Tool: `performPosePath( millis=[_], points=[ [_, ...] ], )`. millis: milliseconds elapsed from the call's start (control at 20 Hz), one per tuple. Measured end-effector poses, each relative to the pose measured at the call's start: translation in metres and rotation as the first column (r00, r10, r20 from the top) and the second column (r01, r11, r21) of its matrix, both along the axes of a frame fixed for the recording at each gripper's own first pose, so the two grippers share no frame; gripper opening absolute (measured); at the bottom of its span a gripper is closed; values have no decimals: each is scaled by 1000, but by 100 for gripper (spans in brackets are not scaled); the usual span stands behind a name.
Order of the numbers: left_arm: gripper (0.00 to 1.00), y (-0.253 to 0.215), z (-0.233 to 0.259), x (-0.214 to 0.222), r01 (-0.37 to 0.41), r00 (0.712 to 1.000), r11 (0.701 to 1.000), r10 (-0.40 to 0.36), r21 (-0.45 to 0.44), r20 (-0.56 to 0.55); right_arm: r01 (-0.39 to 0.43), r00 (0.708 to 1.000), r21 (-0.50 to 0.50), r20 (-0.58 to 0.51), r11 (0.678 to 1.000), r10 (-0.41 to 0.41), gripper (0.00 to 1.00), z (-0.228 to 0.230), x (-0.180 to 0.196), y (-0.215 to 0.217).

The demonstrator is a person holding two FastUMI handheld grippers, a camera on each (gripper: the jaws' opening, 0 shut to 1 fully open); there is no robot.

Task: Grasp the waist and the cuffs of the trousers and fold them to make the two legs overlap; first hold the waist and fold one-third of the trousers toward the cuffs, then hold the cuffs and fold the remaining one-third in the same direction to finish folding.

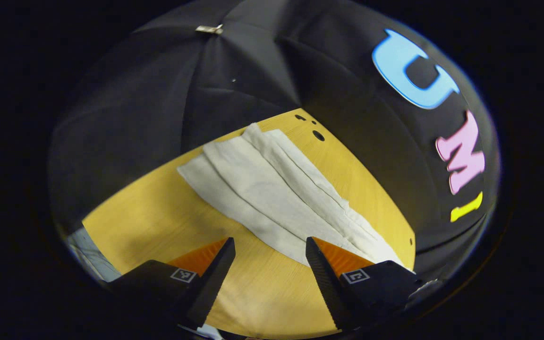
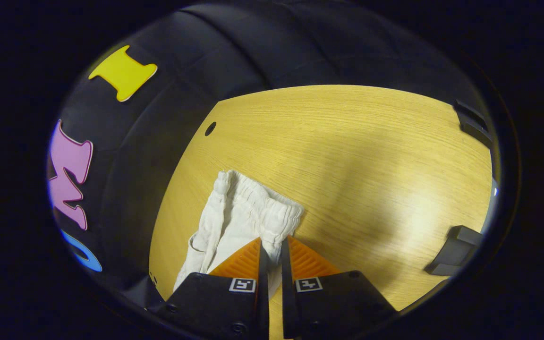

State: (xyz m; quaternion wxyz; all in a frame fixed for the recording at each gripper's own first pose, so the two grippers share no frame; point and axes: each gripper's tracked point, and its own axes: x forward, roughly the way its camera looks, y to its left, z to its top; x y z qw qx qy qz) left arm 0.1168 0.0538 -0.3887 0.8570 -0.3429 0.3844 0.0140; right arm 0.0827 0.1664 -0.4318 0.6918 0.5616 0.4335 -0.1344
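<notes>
One pair of pale, off-white trousers [image 1: 272, 189] lies flat on the wooden bench [image 1: 158, 208], stretched long and narrow with lengthwise creases running down the cloth, the two legs lying one over the other as far as the left gripper view shows. In that view the garment runs from the far edge of the bench, close to a few small dark holes [image 1: 318, 135] in the wood, down toward the near side, where its end passes just beside the left gripper [image 1: 270, 255]. That gripper's jaws stand wide apart with bare bench between them and hold nothing; the cloth reaches the inner side of one finger, though whether it touches cannot be told. In the right gripper view the gathered, elastic waist [image 2: 258, 203] of the trousers sits near the bench's edge by the black cloth wall [image 2: 125, 156], bunched and slightly raised. The right gripper [image 2: 272, 257] has its jaws drawn almost together on the waistband, with a thin fold of white cloth pinched between the two fingers. Beyond the waist the bench top is bare wood with a soft shadow across it, and a single round hole [image 2: 210, 128] shows near its far edge. Two dark fittings, one [image 2: 454, 250] at the near side edge and one [image 2: 474, 125] at the far corner, sit on the bench's rim well apart from the trousers.
</notes>
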Motion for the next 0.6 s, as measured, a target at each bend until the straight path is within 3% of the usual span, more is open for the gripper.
performPosePath(
  millis=[200,550,600],
  points=[
    [96,8,-11,13,-64,998,997,64,-53,-16,-25,1000,-19,18,1000,25,16,0,0,-1],
    [96,8,-15,50,-93,996,992,91,-87,-17,-88,994,-63,54,994,91,16,2,0,0],
    [92,7,-16,57,-100,995,991,99,-91,-16,-101,993,-72,58,992,105,16,2,-1,0]
  ],
)
